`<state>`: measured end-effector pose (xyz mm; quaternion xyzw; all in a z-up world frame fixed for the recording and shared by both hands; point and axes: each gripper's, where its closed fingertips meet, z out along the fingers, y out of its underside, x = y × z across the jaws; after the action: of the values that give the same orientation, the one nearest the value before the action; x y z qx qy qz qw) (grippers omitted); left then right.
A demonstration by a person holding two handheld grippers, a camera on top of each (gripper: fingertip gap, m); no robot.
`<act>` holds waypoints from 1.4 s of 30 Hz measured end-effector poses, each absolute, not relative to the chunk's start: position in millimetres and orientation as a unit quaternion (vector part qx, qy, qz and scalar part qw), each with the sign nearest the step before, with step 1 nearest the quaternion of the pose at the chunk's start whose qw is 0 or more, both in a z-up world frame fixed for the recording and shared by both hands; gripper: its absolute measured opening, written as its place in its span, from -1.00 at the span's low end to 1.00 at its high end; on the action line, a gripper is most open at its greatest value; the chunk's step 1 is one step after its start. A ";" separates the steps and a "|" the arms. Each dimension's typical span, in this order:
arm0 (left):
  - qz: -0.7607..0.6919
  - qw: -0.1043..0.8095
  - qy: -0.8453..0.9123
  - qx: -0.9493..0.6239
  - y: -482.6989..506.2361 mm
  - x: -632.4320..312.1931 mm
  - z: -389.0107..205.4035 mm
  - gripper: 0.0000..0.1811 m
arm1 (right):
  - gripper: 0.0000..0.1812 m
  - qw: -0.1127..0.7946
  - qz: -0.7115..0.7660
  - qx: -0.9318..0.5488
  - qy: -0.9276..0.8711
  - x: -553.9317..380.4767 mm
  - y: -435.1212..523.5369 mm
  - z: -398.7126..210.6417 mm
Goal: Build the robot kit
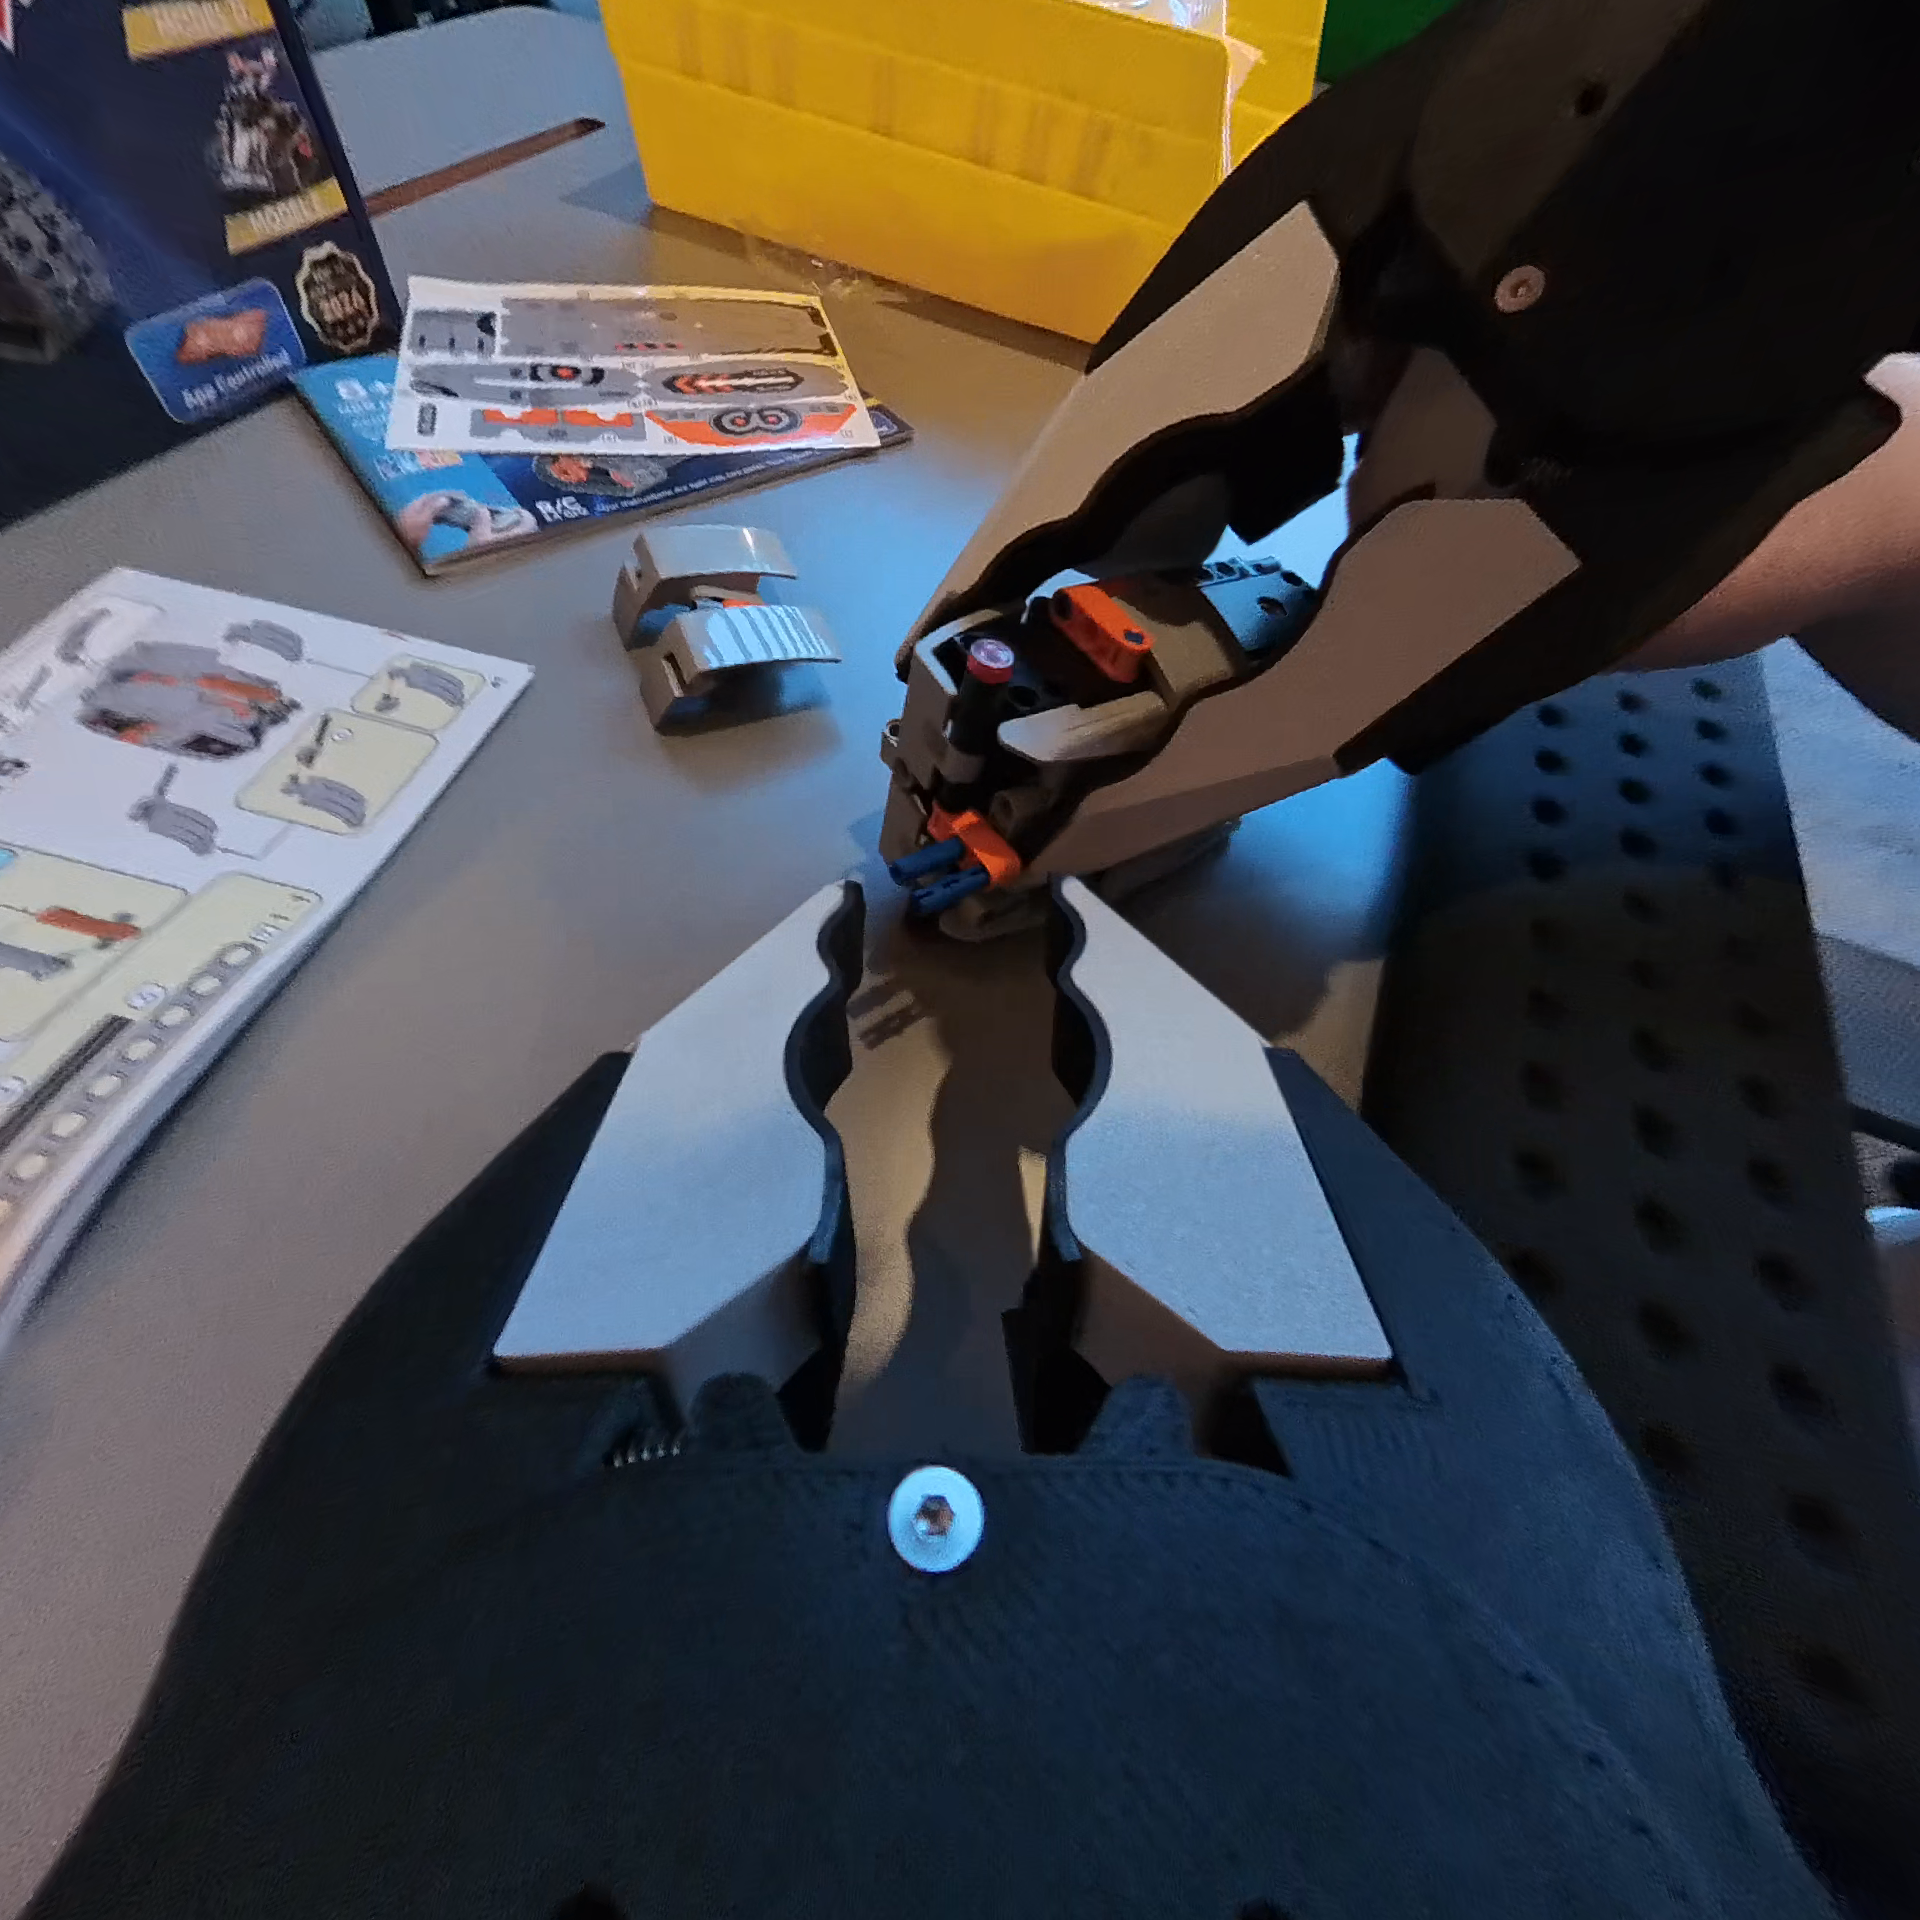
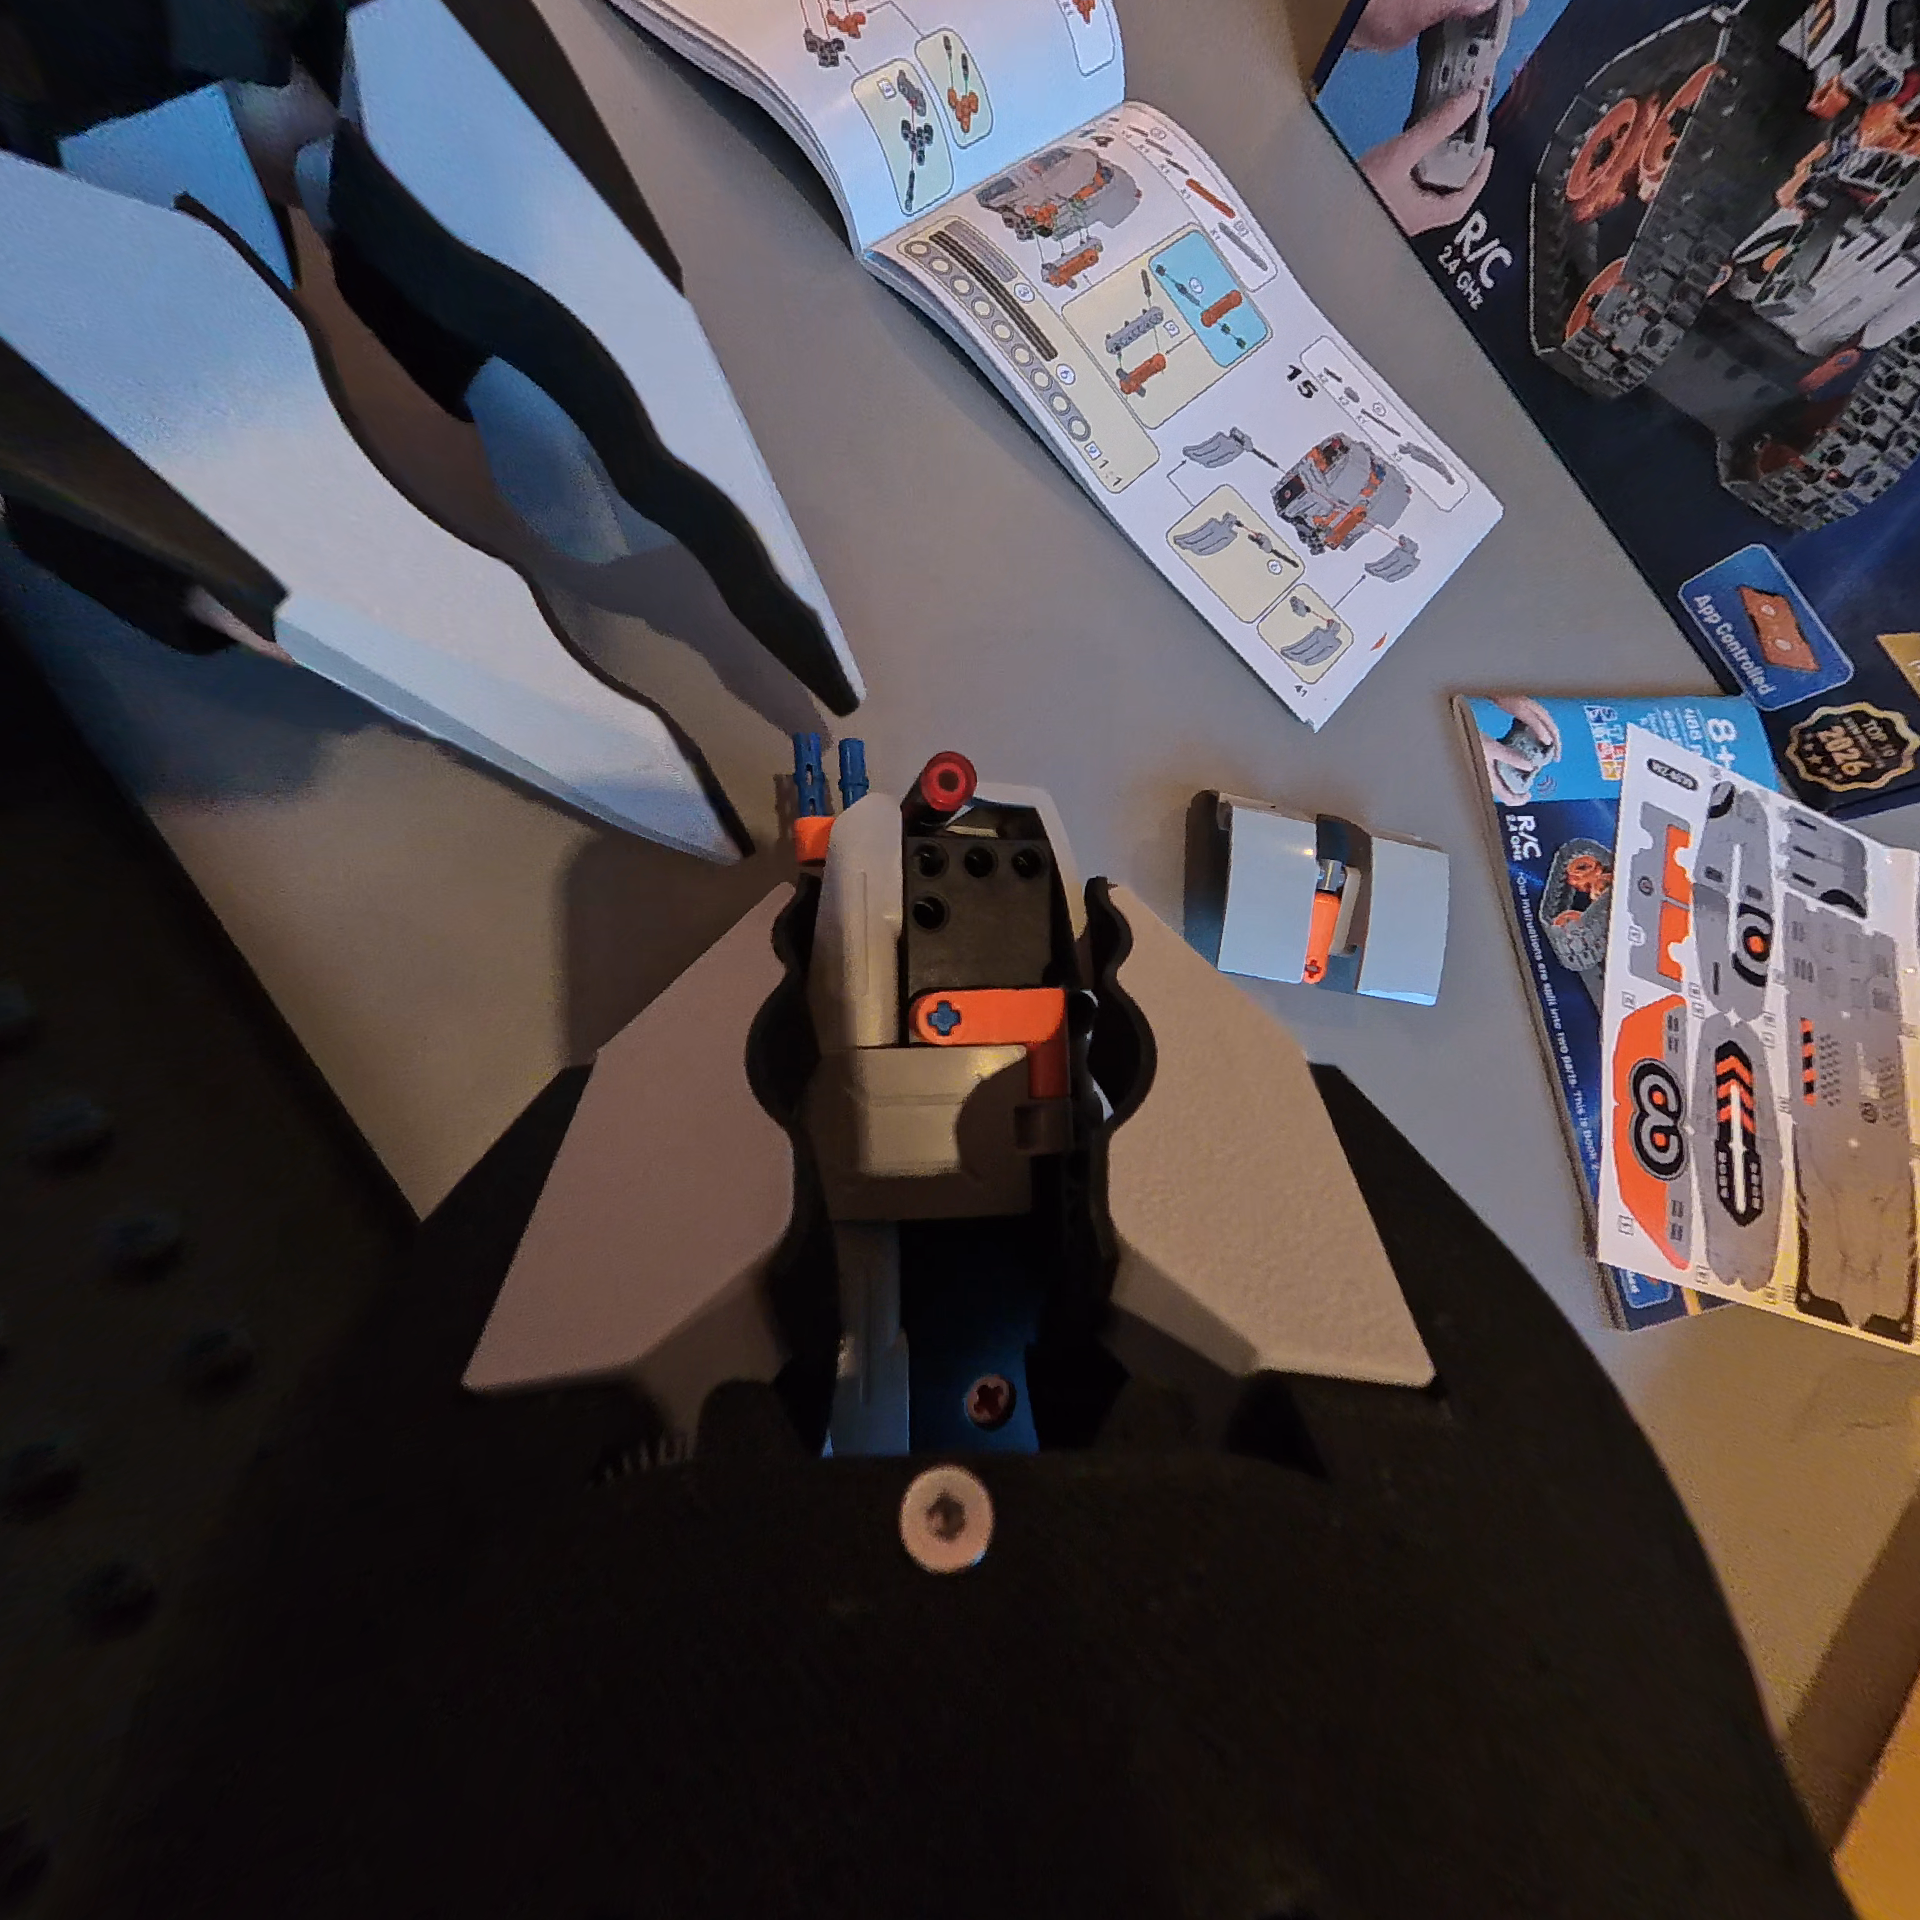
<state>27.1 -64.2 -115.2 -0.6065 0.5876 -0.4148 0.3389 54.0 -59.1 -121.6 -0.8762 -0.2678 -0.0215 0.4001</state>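
My right gripper [image 2: 945, 902] is shut on a grey, black and orange brick assembly [image 2: 935, 1122] with a red-tipped black axle and two blue pins [image 2: 826, 769] at its front end. In the left wrist view this gripper reaches in from the upper right and holds the assembly [image 1: 1081, 727] with its lower end on the grey table [image 1: 540, 935]. My left gripper [image 1: 961, 906] is open and empty. Its fingertips [image 1: 847, 904] sit just in front of the blue pins [image 1: 935, 873]. It also shows in the right wrist view [image 2: 790, 769], at the upper left.
A small grey curved sub-assembly [image 1: 717, 634] [image 2: 1320, 904] lies on the table. An open instruction booklet [image 1: 208, 810] [image 2: 1143, 343], a sticker sheet on a blue leaflet [image 1: 623, 364] [image 2: 1766, 1039], the set's box [image 1: 187, 208] [image 2: 1714, 260], a yellow bin [image 1: 935, 135] and a black perforated block [image 1: 1642, 1039] surround them. Both grippers' tips are close together, under 4 cm apart. The black perforated block [image 1: 1642, 1039] is about equally far from each gripper, around 15 centimeters. Look for it in the right wrist view [image 2: 136, 1598] too.
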 end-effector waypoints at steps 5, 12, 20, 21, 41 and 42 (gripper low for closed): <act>-0.419 0.340 0.595 -0.596 -68.0 36.0 -114.6 -0.68 | -0.44 0.399 -0.001 -0.882 -0.252 55.3 -60.1 -121.7; -0.420 0.342 0.580 -0.608 -66.1 37.6 -116.1 -0.75 | -0.43 0.405 0.005 -0.881 -0.245 55.7 -60.5 -121.5; -0.419 0.343 0.585 -0.603 -66.8 38.1 -116.2 -0.74 | -0.43 0.408 0.010 -0.881 -0.238 56.4 -61.2 -121.6; -0.415 0.347 0.588 -0.601 -67.0 38.1 -116.1 -0.74 | -0.44 0.408 0.010 -0.881 -0.238 56.3 -61.3 -121.5; -0.398 0.344 0.609 -0.594 -68.7 40.1 -120.2 -0.79 | -0.39 0.408 -0.032 -0.883 -0.231 62.1 -73.9 -125.1; -0.399 0.341 0.609 -0.595 -68.6 40.5 -120.5 -0.79 | -0.40 0.414 -0.041 -0.877 -0.239 62.7 -73.8 -124.6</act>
<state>40.5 -68.6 -120.5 -0.5948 0.6088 -0.3988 0.3414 62.7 -73.8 -124.6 -0.8774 -0.2388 -0.0407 0.4141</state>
